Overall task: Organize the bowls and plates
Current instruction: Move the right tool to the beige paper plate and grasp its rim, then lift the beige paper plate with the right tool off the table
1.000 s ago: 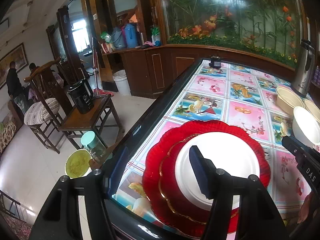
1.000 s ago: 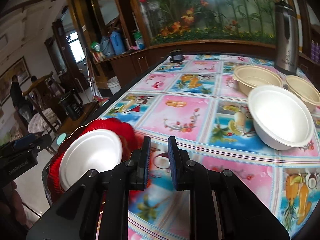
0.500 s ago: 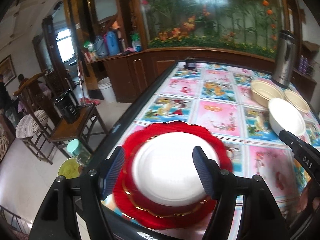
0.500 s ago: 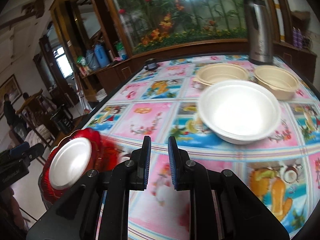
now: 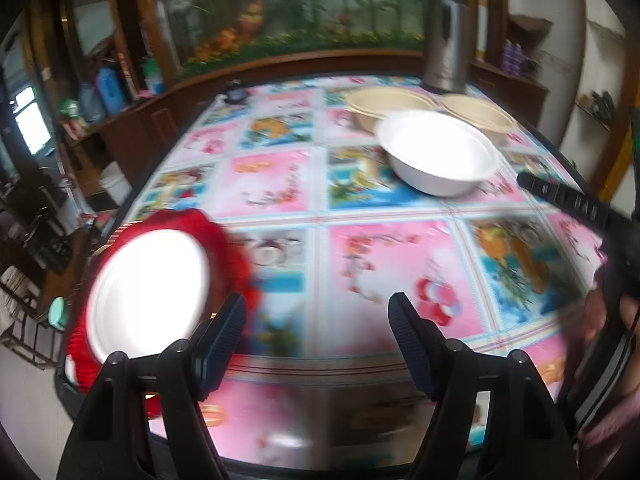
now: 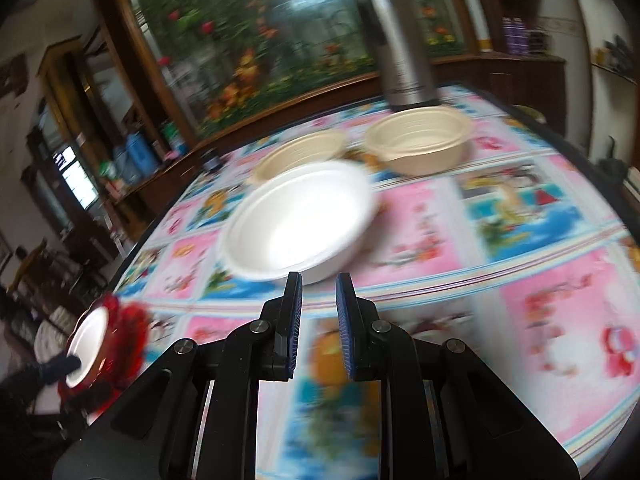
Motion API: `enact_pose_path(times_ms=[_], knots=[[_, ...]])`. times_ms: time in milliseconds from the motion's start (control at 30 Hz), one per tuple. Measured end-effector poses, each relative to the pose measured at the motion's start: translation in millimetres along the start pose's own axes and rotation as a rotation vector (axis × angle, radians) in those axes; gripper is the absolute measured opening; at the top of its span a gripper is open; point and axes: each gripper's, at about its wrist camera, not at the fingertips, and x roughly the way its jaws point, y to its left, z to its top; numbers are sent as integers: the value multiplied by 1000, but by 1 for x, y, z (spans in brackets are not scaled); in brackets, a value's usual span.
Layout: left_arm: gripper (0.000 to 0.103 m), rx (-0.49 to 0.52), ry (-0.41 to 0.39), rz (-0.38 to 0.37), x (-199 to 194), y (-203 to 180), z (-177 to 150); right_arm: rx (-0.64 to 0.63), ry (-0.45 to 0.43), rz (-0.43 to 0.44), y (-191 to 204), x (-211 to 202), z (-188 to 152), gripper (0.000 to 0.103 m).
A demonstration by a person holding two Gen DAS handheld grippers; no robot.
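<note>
A white plate [image 5: 148, 292] lies on a red scalloped plate [image 5: 236, 248] at the table's near left corner; both show small in the right wrist view [image 6: 86, 340]. A white bowl [image 5: 438, 156] stands mid-table, with two beige bowls [image 5: 384, 106] [image 5: 478, 114] behind it. My left gripper [image 5: 316, 320] is open and empty, just right of the stacked plates. My right gripper [image 6: 318, 296] is nearly shut with a narrow gap, empty, just short of the white bowl [image 6: 300, 220]. The beige bowls [image 6: 300, 156] [image 6: 420, 144] sit beyond it.
A steel thermos [image 6: 400, 40] stands at the far table edge behind the bowls. A small dark jar [image 5: 236, 96] sits at the far left edge. The floral tablecloth [image 5: 380, 260] covers the table. Chairs and a side table stand on the floor to the left.
My left gripper has swung right, off the stacked plates, which now sit at its left. My right gripper has moved forward and right, close up to the white bowl.
</note>
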Motion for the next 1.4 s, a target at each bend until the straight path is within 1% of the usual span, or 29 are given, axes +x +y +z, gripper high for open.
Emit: enact_pose_path(times_ms=[167, 233, 300, 367, 433, 600, 700, 833, 900, 967, 1000, 1033, 1100, 1133, 1200, 1300, 1400], knots=[[73, 53, 30, -41, 7, -29, 4, 74, -14, -58, -47, -5, 25, 16], [73, 71, 44, -63, 11, -40, 6, 105, -17, -72, -63, -4, 38, 22], [73, 85, 57, -83, 16, -49, 9, 154, -22, -69, -80, -2, 53, 31], [73, 107, 64, -98, 19, -59, 11, 209, -13, -56, -96, 2, 67, 34], [73, 133, 71, -116, 22, -69, 12, 264, 1, -44, -108, 11, 80, 34], [73, 164, 80, -142, 27, -77, 12, 411, 75, -11, -131, 51, 113, 34], [73, 162, 84, -145, 31, -75, 13, 478, 119, -1, -136, 79, 125, 34], [73, 147, 101, -153, 38, -70, 18, 544, 152, -18, -138, 108, 137, 34], [73, 138, 105, -155, 40, -69, 21, 581, 174, -66, -140, 123, 141, 34], [73, 133, 105, -160, 40, -67, 24, 614, 191, -70, -142, 135, 144, 34], [73, 133, 102, -159, 40, -67, 25, 611, 201, -76, -141, 138, 146, 34], [73, 133, 101, -157, 39, -68, 26, 586, 223, -117, -139, 143, 147, 34], [73, 133, 103, -160, 39, -68, 27, 564, 234, -148, -137, 146, 149, 21], [73, 132, 104, -165, 39, -69, 28, 552, 242, -156, -136, 146, 150, 12], [73, 133, 106, -168, 38, -70, 28, 519, 238, -189, -135, 140, 151, 10], [73, 135, 116, -182, 36, -72, 28, 493, 252, -189, -140, 127, 149, 10], [73, 124, 131, -220, 33, -75, 30, 457, 274, -182, -145, 110, 141, 10]])
